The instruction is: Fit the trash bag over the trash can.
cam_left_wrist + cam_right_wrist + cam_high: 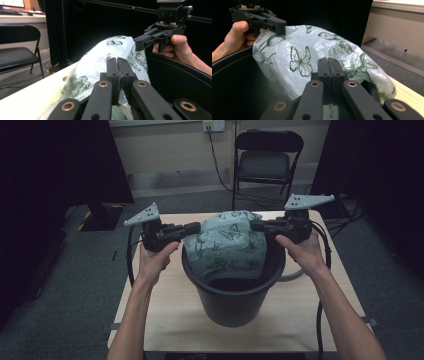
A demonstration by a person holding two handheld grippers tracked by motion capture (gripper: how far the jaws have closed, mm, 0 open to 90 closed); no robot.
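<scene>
High view first: the person stands at the desk (150,320) with a gripper in each hand, one on either side of a black bin (234,295). A pale plastic bag (227,245) printed with green butterflies is draped over the far rim of the bin, its lower part hanging inside.

The left gripper (192,229) reaches in from the left, and its fingers meet the left edge of the bag. In the left gripper view those fingers (111,67) are pressed together, with a thin fold of the bag (100,57) pinched in the seam between them; the bag bulges up just beyond their tips.

The right gripper (256,225) comes in from the right side, at the bag's upper right corner. In the right gripper view its fingers (322,66) are closed flat against each other, and a strip of the plastic (297,55) shows low down in the slit between them, so they pinch the bag's edge too. The bag stretches between the two grippers, above the bin's mouth, with the desk beneath.
</scene>
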